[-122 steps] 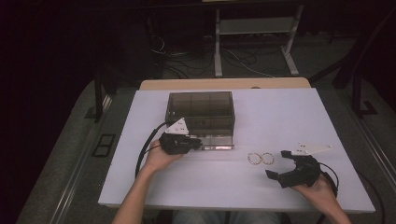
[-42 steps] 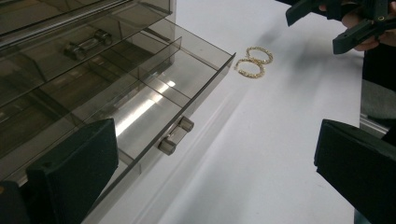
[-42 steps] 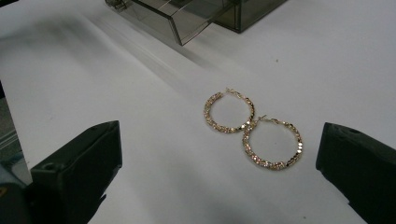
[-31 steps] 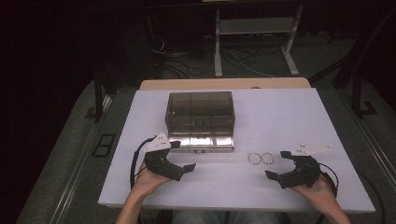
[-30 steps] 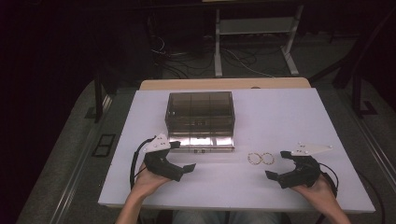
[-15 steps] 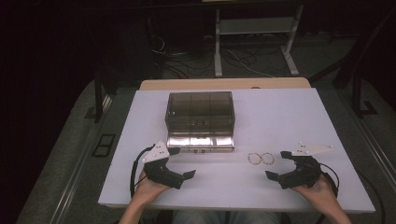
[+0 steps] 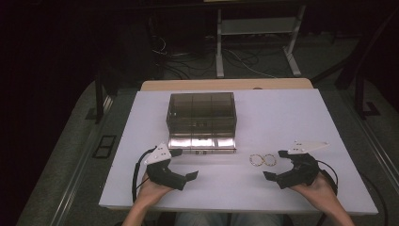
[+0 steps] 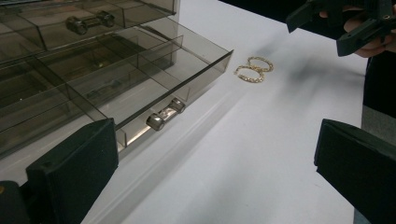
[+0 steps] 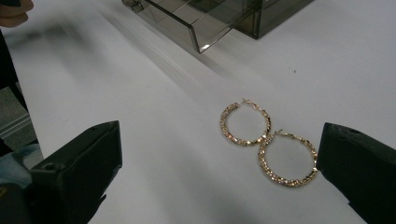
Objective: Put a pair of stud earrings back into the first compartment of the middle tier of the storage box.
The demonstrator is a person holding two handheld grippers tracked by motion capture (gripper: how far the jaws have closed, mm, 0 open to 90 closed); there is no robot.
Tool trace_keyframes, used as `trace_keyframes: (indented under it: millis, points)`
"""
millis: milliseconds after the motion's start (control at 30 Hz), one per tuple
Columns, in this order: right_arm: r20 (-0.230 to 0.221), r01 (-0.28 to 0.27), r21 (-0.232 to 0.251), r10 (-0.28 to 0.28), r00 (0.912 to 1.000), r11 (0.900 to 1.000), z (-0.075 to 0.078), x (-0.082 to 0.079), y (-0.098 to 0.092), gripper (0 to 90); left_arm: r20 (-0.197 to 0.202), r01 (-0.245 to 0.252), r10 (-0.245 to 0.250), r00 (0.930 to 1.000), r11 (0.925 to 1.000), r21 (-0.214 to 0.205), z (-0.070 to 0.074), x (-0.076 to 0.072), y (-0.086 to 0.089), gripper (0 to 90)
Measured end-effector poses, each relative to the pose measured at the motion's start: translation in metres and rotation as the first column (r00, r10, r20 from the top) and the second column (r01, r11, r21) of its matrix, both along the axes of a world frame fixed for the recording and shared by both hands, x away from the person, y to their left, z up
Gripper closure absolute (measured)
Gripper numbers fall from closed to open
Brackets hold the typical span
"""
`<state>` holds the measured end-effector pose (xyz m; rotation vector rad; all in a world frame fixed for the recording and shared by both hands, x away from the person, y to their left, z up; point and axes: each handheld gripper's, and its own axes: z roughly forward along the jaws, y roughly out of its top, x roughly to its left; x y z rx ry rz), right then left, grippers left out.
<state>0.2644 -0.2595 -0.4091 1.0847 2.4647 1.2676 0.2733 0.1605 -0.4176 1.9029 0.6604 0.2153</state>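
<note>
Here we see the smoked-plastic organizer point(image 7: 201, 113) with its bottom drawer point(image 8: 154, 88) pulled out and empty, while two gold hoop earrings point(image 9: 266, 140) lie untouched on the table point(image 7: 291, 113) just beside our right gripper point(image 7: 281, 165). Both it and the left gripper point(image 7: 184, 164) stand wide open, holding nothing; stowing the earrings likely remains.

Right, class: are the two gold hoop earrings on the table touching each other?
Touching. The right gripper view shows the farther hoop earring and the nearer hoop earring meeting rim to rim, with no gap of white table between them there.
</note>
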Motion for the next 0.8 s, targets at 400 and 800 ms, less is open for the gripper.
trace_keyframes:
  millis: [400, 800]
  points:
    - [-0.027, -0.044, -0.030, 0.043, 0.9987, 0.9986, 0.002, 0.015, 0.011, 0.0, -0.008, -0.022, 0.022, 0.9997, 0.9991, -0.036, 0.001, 0.004, 0.005, 0.0]
    - [-0.059, -0.091, -0.046, 0.088, 0.9944, 0.9948, 0.004, 0.032, 0.022, 0.0, -0.018, -0.039, 0.037, 0.9991, 0.9963, -0.077, 0.001, 0.006, 0.011, 0.0]
